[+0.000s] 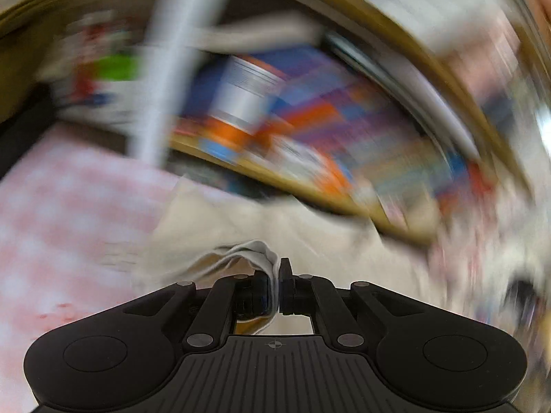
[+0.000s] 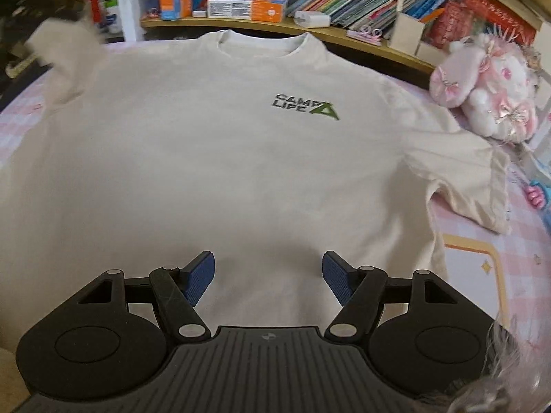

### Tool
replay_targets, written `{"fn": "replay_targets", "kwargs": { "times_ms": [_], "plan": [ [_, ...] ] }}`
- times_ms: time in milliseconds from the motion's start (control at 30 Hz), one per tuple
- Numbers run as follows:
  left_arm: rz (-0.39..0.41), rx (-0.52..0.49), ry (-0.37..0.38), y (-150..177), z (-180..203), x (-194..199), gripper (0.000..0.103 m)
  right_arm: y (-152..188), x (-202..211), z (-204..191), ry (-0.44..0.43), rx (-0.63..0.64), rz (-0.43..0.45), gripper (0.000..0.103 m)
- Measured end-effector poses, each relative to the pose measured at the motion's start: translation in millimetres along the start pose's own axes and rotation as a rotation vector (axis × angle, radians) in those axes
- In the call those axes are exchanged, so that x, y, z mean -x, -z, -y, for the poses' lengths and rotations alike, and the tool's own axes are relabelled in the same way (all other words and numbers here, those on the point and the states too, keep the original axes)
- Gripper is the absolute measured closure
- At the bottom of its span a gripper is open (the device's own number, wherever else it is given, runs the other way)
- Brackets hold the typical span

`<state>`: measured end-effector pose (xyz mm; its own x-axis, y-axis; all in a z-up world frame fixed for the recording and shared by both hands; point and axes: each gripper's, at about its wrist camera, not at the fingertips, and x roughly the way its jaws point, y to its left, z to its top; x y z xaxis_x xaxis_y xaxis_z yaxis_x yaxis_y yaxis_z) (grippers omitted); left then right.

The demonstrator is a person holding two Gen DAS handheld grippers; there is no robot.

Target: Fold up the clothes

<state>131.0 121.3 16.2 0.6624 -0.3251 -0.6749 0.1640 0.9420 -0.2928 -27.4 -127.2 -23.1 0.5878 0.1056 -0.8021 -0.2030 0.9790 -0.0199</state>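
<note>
A cream T-shirt (image 2: 206, 158) with a "CAMP LIFE" logo (image 2: 303, 106) lies front up on a pink checked bed sheet (image 2: 482, 241), its collar (image 2: 261, 39) at the far side. My right gripper (image 2: 268, 275) hovers open over the shirt's lower middle, with nothing between its blue pads (image 2: 199, 280). In the right wrist view the shirt's left sleeve (image 2: 65, 51) is lifted and blurred. The left wrist view is heavily smeared. In it my left gripper (image 1: 278, 268) is shut on a bunched fold of the cream fabric (image 1: 241, 254).
A wooden shelf (image 2: 344, 36) crowded with books and boxes runs along the far side of the bed. A pink plush toy (image 2: 489, 82) lies by the shirt's right sleeve (image 2: 465, 175). A white post (image 1: 172, 69) stands at the shelf's left end.
</note>
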Motion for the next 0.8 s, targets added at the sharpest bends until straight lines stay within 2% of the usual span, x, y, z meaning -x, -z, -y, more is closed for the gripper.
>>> {"fn": "replay_targets", "kwargs": {
  "times_ms": [33,67,100,133,167,233,300,400,533,600,733,767,800],
  "plan": [
    [-0.057,-0.089,-0.034,12.3,20.8,-18.8,0.084,0.8,-0.8,0.8,-0.021,0.002,0.000,0.036],
    [-0.115,-0.179,-0.069,24.7,41.6,-37.6,0.068,2.9,-0.6,1.7,-0.042,0.003,0.004,0.035],
    [-0.153,-0.215,-0.115,35.0,49.4,-51.2,0.058,5.4,0.0,2.7,-0.061,0.004,0.010,0.033],
    [-0.185,-0.236,-0.166,44.7,53.3,-63.3,0.058,6.9,0.4,3.5,-0.074,0.010,0.016,0.030],
    [-0.196,-0.202,-0.183,50.2,48.2,-67.0,0.058,8.0,0.9,4.2,-0.084,0.017,0.021,0.030],
    [-0.177,-0.054,-0.156,51.7,28.2,-58.9,0.051,10.1,1.7,5.5,-0.104,0.031,0.031,0.030],
    [-0.126,0.087,-0.113,44.8,6.2,-46.5,0.036,13.0,2.4,6.6,-0.118,0.046,0.044,0.029],
    [-0.057,0.216,-0.119,29.8,-17.5,-40.4,0.035,16.5,2.0,7.7,-0.138,0.066,0.064,0.023],
    [-0.071,0.250,-0.078,12.4,-15.3,-59.3,0.035,18.3,-0.6,2.9,-0.149,0.098,0.076,0.012],
    [-0.068,0.222,-0.089,-3.7,-10.0,-66.6,0.035,18.2,-1.6,2.1,-0.154,0.103,0.079,0.010],
    [0.014,0.115,-0.250,-36.7,-21.0,-60.7,0.036,18.5,-1.7,3.1,-0.160,0.110,0.080,0.009],
    [0.030,0.083,-0.290,-44.3,-27.9,-58.5,0.039,18.6,-1.7,3.4,-0.162,0.112,0.080,0.009],
    [0.017,0.045,-0.309,-45.7,-34.0,-61.6,0.040,18.6,-1.5,3.2,-0.160,0.111,0.080,0.009]
  ]
}}
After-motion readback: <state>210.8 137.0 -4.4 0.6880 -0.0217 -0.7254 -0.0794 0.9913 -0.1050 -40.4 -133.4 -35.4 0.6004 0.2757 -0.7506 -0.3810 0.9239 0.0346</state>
